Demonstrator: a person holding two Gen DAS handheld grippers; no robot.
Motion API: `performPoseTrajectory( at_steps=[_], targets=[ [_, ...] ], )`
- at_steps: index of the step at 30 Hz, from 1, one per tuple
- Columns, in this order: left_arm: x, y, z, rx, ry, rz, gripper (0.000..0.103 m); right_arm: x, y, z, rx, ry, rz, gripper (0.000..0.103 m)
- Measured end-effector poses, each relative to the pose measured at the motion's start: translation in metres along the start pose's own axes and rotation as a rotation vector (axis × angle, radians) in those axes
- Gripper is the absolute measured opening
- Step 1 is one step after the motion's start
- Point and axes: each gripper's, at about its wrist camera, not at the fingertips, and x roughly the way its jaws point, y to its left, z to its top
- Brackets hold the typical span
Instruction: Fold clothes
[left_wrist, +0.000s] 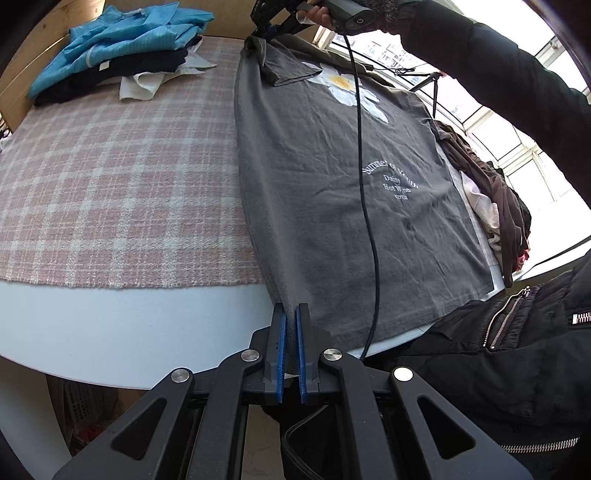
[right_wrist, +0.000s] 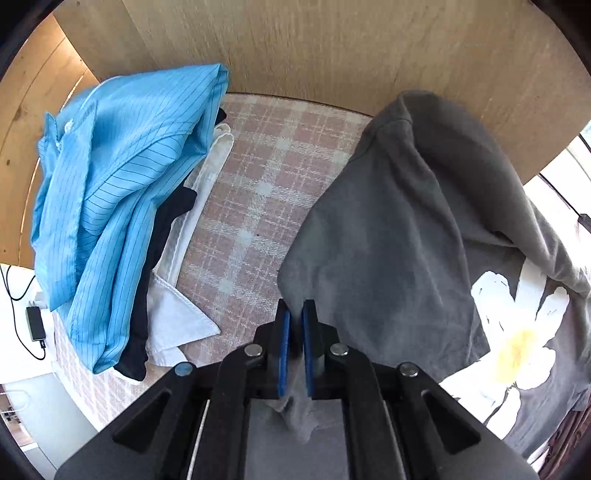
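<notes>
A grey T-shirt (left_wrist: 332, 177) with a white daisy print and white lettering lies spread on the table. My left gripper (left_wrist: 291, 314) is shut on its hem corner at the table's near edge. At the far end my right gripper (left_wrist: 264, 31) is shut on the shirt's upper corner, the sleeve folded over beneath it. In the right wrist view the grey T-shirt (right_wrist: 388, 240) bunches up from the right gripper (right_wrist: 294, 314), with cloth pinched between the blue pads and the daisy at lower right.
A pink plaid cloth (left_wrist: 110, 177) covers the white table (left_wrist: 129, 321). Folded clothes (left_wrist: 122, 40), blue on top of dark and white, are stacked at the far left. A dark brown heap (left_wrist: 495, 192) lies right of the shirt. A cable (left_wrist: 365, 184) hangs across the shirt. A person's black jacket (left_wrist: 517, 350) is near.
</notes>
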Motion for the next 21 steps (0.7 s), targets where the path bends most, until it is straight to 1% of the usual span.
performPoseTrajectory(
  at_steps=[3,7,16,18,21],
  targets=[
    [-0.001,-0.027,0.003,0.053,-0.006,-0.002,0.004,-0.018,-0.018,-0.007,0.007,-0.021,0.023,0.006],
    [0.011,-0.059,0.007,0.121,0.013,-0.026,0.004,-0.041,-0.043,-0.017,0.018,-0.049,0.052,0.006],
    [0.048,-0.106,0.012,0.193,0.086,-0.094,0.004,-0.047,-0.133,-0.039,0.092,-0.050,0.038,0.006],
    [0.054,-0.113,0.012,0.205,0.105,-0.095,0.004,-0.048,-0.153,-0.044,0.108,-0.050,0.036,0.006],
    [0.064,-0.120,0.011,0.218,0.141,-0.094,0.005,-0.034,-0.163,-0.047,0.128,-0.048,0.062,0.006]
  ],
)
